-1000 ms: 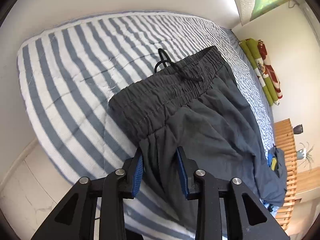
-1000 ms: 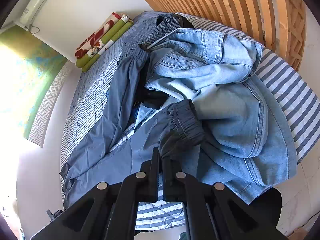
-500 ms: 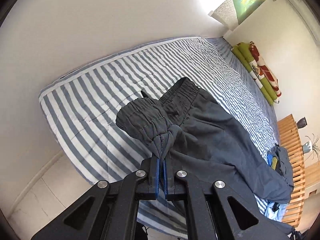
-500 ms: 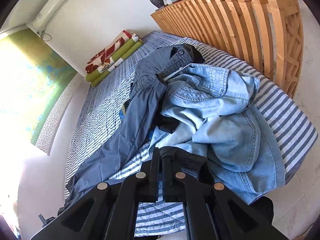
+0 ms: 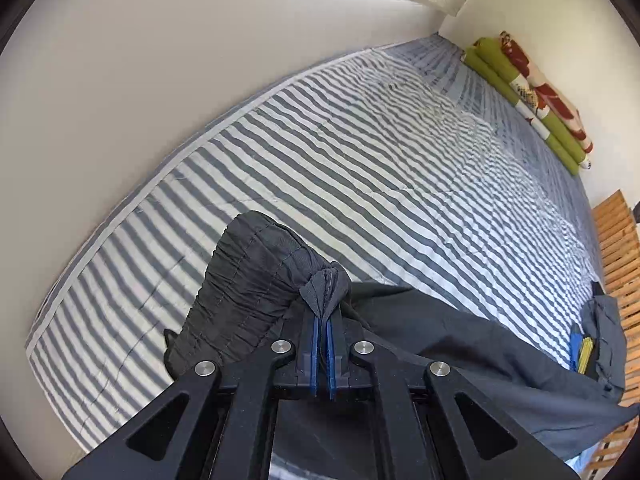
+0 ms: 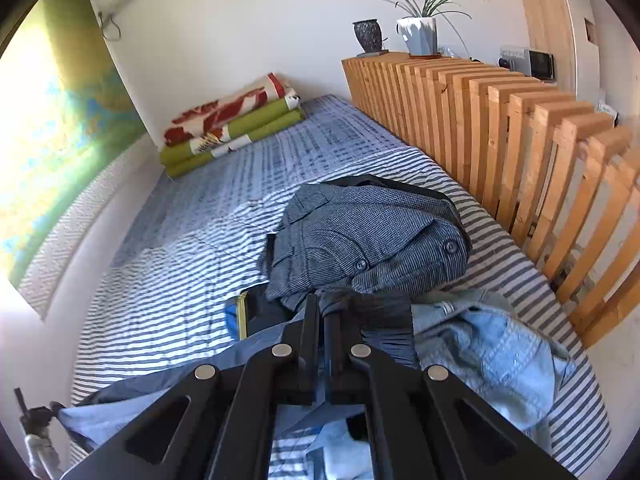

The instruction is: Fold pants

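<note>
Dark grey pants (image 5: 460,344) with an elastic waistband (image 5: 248,288) hang above the striped bed (image 5: 360,168). My left gripper (image 5: 323,312) is shut on a bunched fold of the waistband, which droops to the left of the fingers. In the right wrist view my right gripper (image 6: 326,312) is shut on the ribbed leg cuff (image 6: 388,320) of the pants, lifted over a clothes pile. The pants' fabric (image 6: 132,404) trails down to the lower left, and the part under the gripper bodies is hidden.
A grey tweed garment (image 6: 372,240) and light blue denim (image 6: 492,360) lie piled by the wooden slatted divider (image 6: 520,152). Folded green and red blankets (image 6: 236,124) sit at the bed's far end against the wall. A plant pot (image 6: 420,34) stands on the divider.
My left gripper shut on the waistband and lifted it off the bed. My right gripper rose with the leg cuff, away from the denim pile. Both views tilted up toward the far wall.
</note>
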`<state>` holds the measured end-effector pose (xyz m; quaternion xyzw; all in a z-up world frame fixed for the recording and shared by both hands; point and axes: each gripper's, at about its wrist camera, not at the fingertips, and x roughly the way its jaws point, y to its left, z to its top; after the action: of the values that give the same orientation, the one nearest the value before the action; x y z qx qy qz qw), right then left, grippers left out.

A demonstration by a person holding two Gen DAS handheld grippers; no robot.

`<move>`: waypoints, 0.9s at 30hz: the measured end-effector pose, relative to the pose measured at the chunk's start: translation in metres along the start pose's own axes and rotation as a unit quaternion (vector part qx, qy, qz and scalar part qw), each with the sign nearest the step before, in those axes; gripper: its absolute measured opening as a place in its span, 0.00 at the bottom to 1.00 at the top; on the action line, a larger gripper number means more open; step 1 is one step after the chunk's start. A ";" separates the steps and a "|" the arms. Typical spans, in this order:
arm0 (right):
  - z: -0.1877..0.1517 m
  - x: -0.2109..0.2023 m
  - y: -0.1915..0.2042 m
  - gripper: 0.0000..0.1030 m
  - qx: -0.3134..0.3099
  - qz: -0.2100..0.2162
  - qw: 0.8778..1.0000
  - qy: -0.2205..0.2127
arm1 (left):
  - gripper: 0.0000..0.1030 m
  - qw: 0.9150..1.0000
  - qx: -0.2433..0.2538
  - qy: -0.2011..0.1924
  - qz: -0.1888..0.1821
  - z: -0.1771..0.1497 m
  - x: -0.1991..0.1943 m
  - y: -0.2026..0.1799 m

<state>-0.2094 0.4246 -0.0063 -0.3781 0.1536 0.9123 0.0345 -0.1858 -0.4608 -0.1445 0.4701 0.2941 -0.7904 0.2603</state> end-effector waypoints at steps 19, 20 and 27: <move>-0.003 0.176 0.001 0.01 -0.065 -0.104 0.986 0.111 | 0.59 0.991 0.111 -0.003 0.078 0.025 0.028 -0.039; -0.001 0.176 0.003 0.01 -0.066 -0.104 0.986 0.110 | 0.44 0.990 0.126 -0.013 0.068 0.022 0.020 -0.039; 0.001 0.170 0.005 0.01 -0.067 -0.098 0.987 0.112 | 0.44 0.904 0.423 -0.044 0.035 -0.075 -0.004 -0.152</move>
<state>-0.3315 0.4111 -0.1237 -0.4927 0.0576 0.8645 0.0808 -0.2447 -0.3021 -0.1365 0.5106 -0.0962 -0.8509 0.0769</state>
